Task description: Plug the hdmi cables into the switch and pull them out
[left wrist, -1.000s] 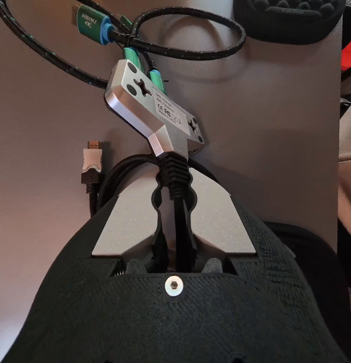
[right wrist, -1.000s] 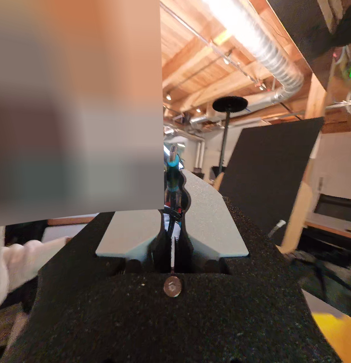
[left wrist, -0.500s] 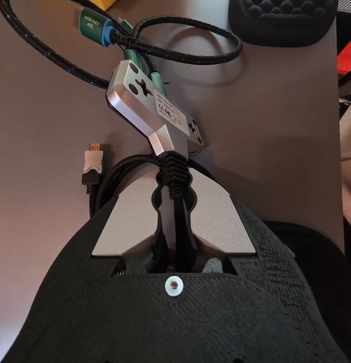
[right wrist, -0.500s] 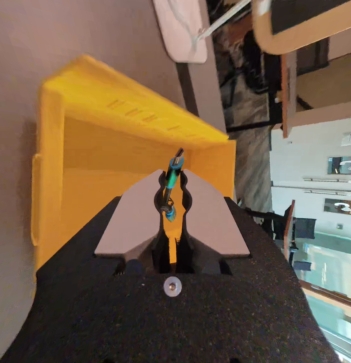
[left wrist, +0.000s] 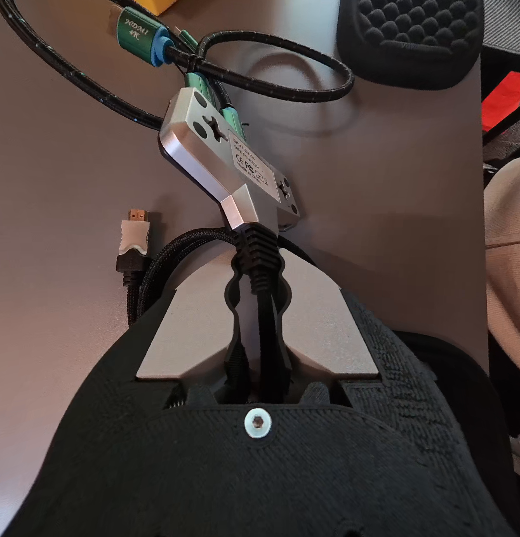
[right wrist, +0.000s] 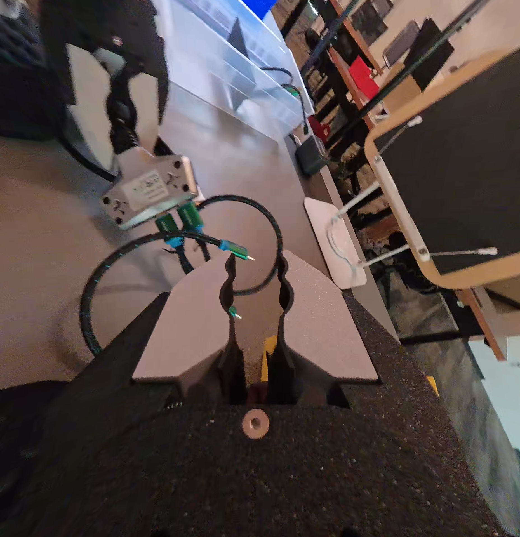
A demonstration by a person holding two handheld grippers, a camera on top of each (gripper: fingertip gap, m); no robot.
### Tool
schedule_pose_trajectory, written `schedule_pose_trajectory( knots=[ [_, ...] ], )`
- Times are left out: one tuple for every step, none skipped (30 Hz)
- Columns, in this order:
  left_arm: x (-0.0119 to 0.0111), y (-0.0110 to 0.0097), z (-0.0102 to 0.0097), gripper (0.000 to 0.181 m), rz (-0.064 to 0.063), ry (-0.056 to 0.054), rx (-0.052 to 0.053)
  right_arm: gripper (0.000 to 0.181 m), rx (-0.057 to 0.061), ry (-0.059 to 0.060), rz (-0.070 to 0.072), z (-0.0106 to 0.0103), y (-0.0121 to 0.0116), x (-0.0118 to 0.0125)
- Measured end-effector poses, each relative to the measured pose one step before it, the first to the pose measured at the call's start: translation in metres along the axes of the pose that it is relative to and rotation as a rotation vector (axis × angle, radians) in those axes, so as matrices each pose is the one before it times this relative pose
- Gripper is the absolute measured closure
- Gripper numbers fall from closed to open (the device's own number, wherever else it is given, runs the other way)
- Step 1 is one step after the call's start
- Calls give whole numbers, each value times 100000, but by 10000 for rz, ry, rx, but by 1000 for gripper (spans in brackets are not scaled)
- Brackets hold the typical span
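My left gripper [left wrist: 257,258] is shut on the black strain relief [left wrist: 257,247] of the silver HDMI switch [left wrist: 223,162] and holds it tilted above the grey table [left wrist: 383,159]. Two green HDMI plugs [left wrist: 232,122] sit in the switch's far side. The right wrist view shows the same switch [right wrist: 148,189], the left gripper [right wrist: 119,116] and the two plugs [right wrist: 190,215]. My right gripper [right wrist: 255,258] is open and empty above the table. A loose green plug with a blue collar [right wrist: 234,250] lies just past its left fingertip, and it also shows in the left wrist view [left wrist: 136,29].
A silver-and-black HDMI plug [left wrist: 135,235] with its braided cable lies left of my left gripper. A black padded object [left wrist: 409,37] sits at the far right of the table. A yellow bin [right wrist: 269,357] lies under my right gripper. A white stand base [right wrist: 334,241] sits at the table edge.
My right gripper swung from above the yellow bin to over the table and opened; the green plug it held has left its grasp. My left gripper still holds the switch, which has barely moved.
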State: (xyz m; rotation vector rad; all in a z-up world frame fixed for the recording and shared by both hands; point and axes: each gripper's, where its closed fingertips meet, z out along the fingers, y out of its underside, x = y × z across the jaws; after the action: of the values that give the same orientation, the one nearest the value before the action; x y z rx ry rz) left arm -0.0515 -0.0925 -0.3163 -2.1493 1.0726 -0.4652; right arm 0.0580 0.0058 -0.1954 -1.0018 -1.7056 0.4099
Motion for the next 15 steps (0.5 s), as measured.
schedule_pose_trajectory(
  knots=[
    [50,-126,-61,160,-59,48,73,154,114,-148,-296,681,-689,-1685],
    [54,-150,-74,160,-37,49,86,155,-13,-180,-184,812,-388,-1602],
    [63,-139,-85,160,13,37,88,155,-138,-204,-202,812,-123,-1401],
    [88,-121,-68,160,46,32,82,155,-125,-155,-117,877,-183,-1138],
    [117,-116,-69,160,44,47,72,155,-73,-205,73,726,40,-815],
    [156,-98,-57,160,12,77,67,155,-21,-237,204,694,6,-646],
    [152,-126,-83,160,-42,91,78,154,-42,-170,155,495,85,-371],
    [90,-188,-101,160,-107,76,103,153,-65,-105,8,385,-93,-262],
    [36,-215,-113,160,-184,60,124,153,-45,68,-144,155,-250,-82],
    [-25,-264,-104,161,-253,35,144,153,-29,193,-273,102,-430,-84],
    [-68,-330,-114,161,-307,12,169,153,-34,253,-358,228,-586,-210],
    [-74,-394,-122,161,-360,22,198,152,-174,366,-467,224,-336,-176],
    [-9,-442,-113,161,-392,66,223,151,-450,793,-687,239,133,339],
    [37,-439,-72,161,-412,120,233,150,-625,1027,-990,203,512,632],
    [100,-394,-42,161,-420,192,226,150,-423,881,-1102,178,430,451]
  ],
)
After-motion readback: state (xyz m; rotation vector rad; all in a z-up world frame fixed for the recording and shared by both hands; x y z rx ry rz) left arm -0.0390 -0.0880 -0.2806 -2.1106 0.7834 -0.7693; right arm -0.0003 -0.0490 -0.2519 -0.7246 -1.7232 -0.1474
